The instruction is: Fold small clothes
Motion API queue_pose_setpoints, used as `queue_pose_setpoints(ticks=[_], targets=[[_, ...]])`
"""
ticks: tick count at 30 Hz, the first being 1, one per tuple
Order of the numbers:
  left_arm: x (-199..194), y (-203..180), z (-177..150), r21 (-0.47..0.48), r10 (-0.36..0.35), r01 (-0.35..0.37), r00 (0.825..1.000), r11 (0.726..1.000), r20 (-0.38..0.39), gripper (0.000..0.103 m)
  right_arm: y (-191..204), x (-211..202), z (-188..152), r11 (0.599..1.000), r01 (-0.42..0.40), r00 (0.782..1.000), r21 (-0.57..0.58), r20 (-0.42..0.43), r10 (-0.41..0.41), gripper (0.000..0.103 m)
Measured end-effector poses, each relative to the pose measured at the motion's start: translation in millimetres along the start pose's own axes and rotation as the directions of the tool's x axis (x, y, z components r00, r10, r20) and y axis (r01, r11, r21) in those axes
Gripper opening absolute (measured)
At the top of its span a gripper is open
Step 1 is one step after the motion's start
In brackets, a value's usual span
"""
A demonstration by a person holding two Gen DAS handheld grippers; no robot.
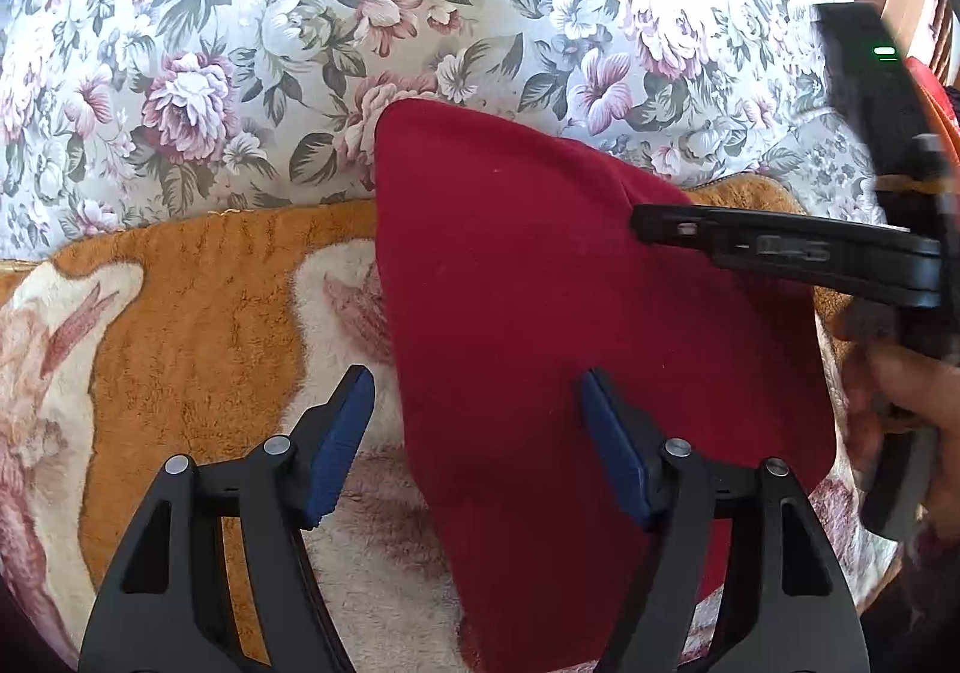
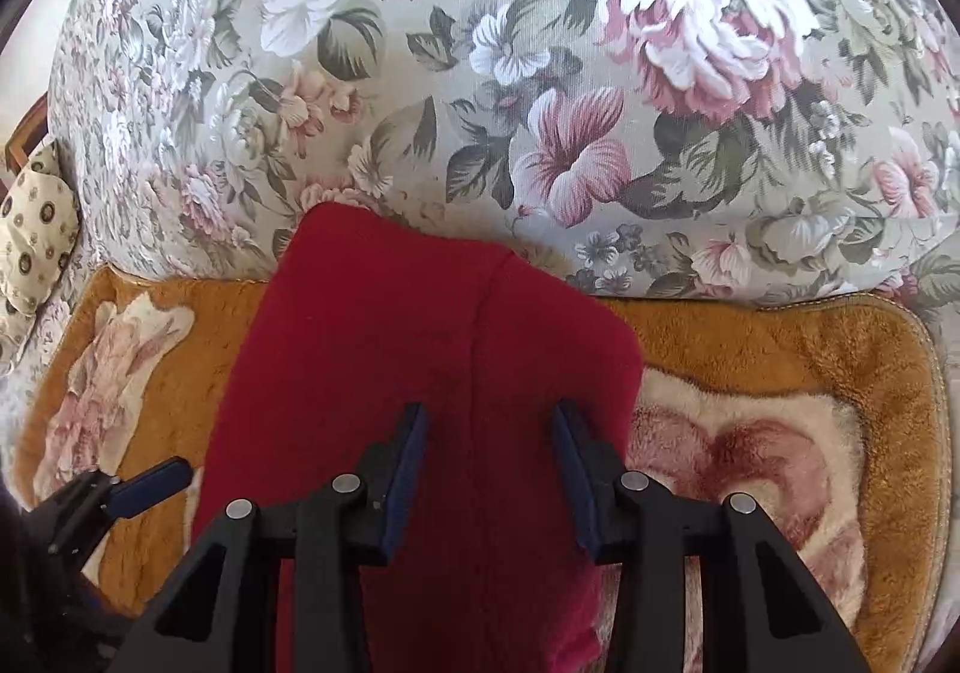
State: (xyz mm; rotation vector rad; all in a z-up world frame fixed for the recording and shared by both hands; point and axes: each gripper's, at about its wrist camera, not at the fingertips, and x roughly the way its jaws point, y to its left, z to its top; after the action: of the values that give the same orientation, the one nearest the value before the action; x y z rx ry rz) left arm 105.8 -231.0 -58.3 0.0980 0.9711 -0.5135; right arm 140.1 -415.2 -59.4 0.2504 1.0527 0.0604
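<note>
A dark red folded garment (image 1: pixel 540 313) lies on the plush seat cover, its far corner reaching the sofa backrest; it also fills the middle of the right wrist view (image 2: pixel 420 349). My left gripper (image 1: pixel 474 391) is open over the garment's left edge, one finger over the cover, one over the cloth. My right gripper (image 2: pixel 489 421) is open above the garment's right half, holding nothing. It enters the left wrist view from the right (image 1: pixel 750 238), seen side-on over the garment's right edge. The left gripper's blue pad (image 2: pixel 150 484) shows at the lower left of the right wrist view.
The orange and cream plush seat cover (image 1: pixel 198 325) spreads under the garment. The floral sofa backrest (image 1: pixel 360 13) rises right behind it. A patterned cushion (image 2: pixel 30 229) sits at the far left. A hand (image 1: pixel 900 403) holds the right gripper at the right edge.
</note>
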Motion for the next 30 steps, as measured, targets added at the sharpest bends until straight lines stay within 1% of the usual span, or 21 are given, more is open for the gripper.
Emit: queue_pose_setpoints(ticks=[2,6,9,11,14,16,19,22,24,26,30], targets=[[-3,0,0,0.004,0.007,-0.007,1.0,1.0,0.002,0.071,1,-18,-5,1.0,-0.011,1.0,0.007,0.017,0.011,0.041],[-4,-1,-2,0.001,0.017,-0.017,1.0,1.0,0.0,0.071,11,-54,-31,1.0,-0.03,0.998,-0.002,0.058,0.03,0.041],[-4,-2,-5,0.001,0.027,-0.027,1.0,1.0,0.002,0.071,21,-69,-53,1.0,0.004,0.998,-0.023,0.066,-0.002,0.041],[-4,-3,-6,0.002,0.033,-0.033,0.999,0.999,0.007,0.071,20,-76,-65,0.999,0.025,0.997,-0.038,0.068,-0.023,0.041],[-3,-4,-7,-0.003,0.041,-0.041,0.999,0.999,0.008,0.072,13,-69,-82,0.999,0.035,0.999,-0.026,0.04,-0.034,0.041],[-1,-6,-7,0.001,0.046,-0.046,0.999,0.999,0.001,0.072,6,-50,-91,0.998,0.058,0.998,-0.022,-0.01,-0.058,0.041],[-2,-8,-9,0.015,0.056,-0.056,0.998,0.998,0.003,0.072,-3,-45,-95,0.999,0.023,1.0,0.023,-0.008,-0.023,0.041],[-5,-9,-10,0.026,0.066,-0.066,0.998,0.997,-0.001,0.072,-1,-54,-93,0.999,0.035,0.999,0.028,0.002,-0.035,0.041],[-7,-9,-11,0.027,0.068,-0.068,0.998,0.997,-0.003,0.072,4,-67,-92,0.998,0.054,0.998,0.017,0.031,-0.054,0.041],[-8,-9,-13,0.025,0.069,-0.069,0.998,0.997,-0.008,0.072,10,-80,-91,0.999,0.053,0.996,0.007,0.071,-0.053,0.041],[-7,-10,-19,0.016,0.071,-0.071,0.997,0.997,-0.008,0.072,22,-96,-93,1.0,-0.016,0.991,-0.009,0.131,0.017,0.041]])
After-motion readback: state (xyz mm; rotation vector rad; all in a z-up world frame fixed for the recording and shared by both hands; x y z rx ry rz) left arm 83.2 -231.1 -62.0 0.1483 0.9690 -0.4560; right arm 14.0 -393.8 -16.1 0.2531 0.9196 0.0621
